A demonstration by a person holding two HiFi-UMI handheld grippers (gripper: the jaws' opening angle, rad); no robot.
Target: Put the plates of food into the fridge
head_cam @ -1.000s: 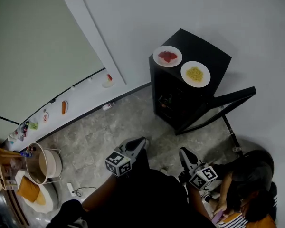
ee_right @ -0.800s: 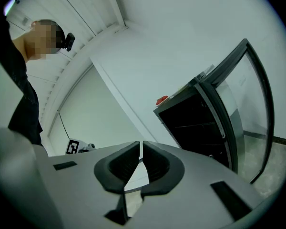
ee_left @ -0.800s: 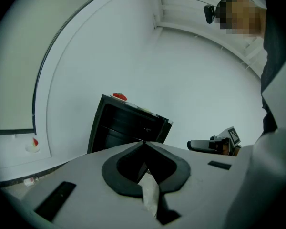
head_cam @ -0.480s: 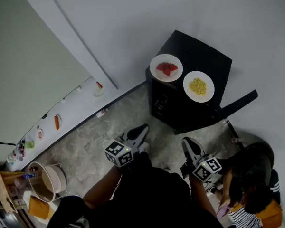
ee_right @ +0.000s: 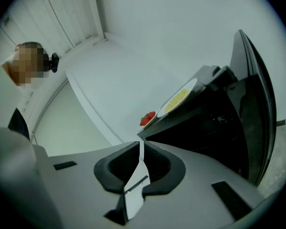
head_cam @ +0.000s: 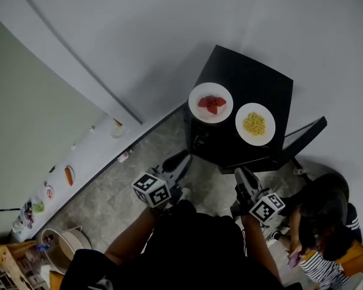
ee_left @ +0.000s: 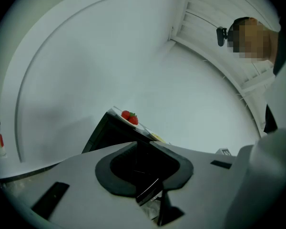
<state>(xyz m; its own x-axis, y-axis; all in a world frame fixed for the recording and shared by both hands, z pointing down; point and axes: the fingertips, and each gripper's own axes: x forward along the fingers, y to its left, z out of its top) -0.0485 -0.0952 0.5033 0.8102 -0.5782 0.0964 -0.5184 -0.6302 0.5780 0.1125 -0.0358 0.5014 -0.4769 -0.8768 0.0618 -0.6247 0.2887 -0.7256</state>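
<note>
**A:** Where are the plates of food found?

**B:** Both are set on top of the small black fridge (head_cam: pixel 242 77), at the far right of the scene. The round white plate of red strawberries (head_cam: pixel 210 117) is placed on the left. The round white plate of yellow food (head_cam: pixel 254 141) is set just beside it on the right, not touching it.

**A:** Is the fridge shut?

**B:** No. Its black door (head_cam: pixel 302 135) is swung open to the right, and the dark inside is seen in the right gripper view.

**A:** How are the grippers held?

**B:** The left gripper (head_cam: pixel 178 160) is held near, above the grey stone floor (head_cam: pixel 139 168). It is pointed toward the fridge and kept well apart from the plates. Its fingers have just been opening; a gap is seen between them and nothing is held there. The right gripper (head_cam: pixel 243 175) is held further right, below the open door. Its fingers are drawn close, with only a thin slit of light left between them, and nothing is gripped.

**A:** Is anything else seen?

**B:** A seated person in a striped top (head_cam: pixel 323 219) is seen at the near right, beside the door.
</note>
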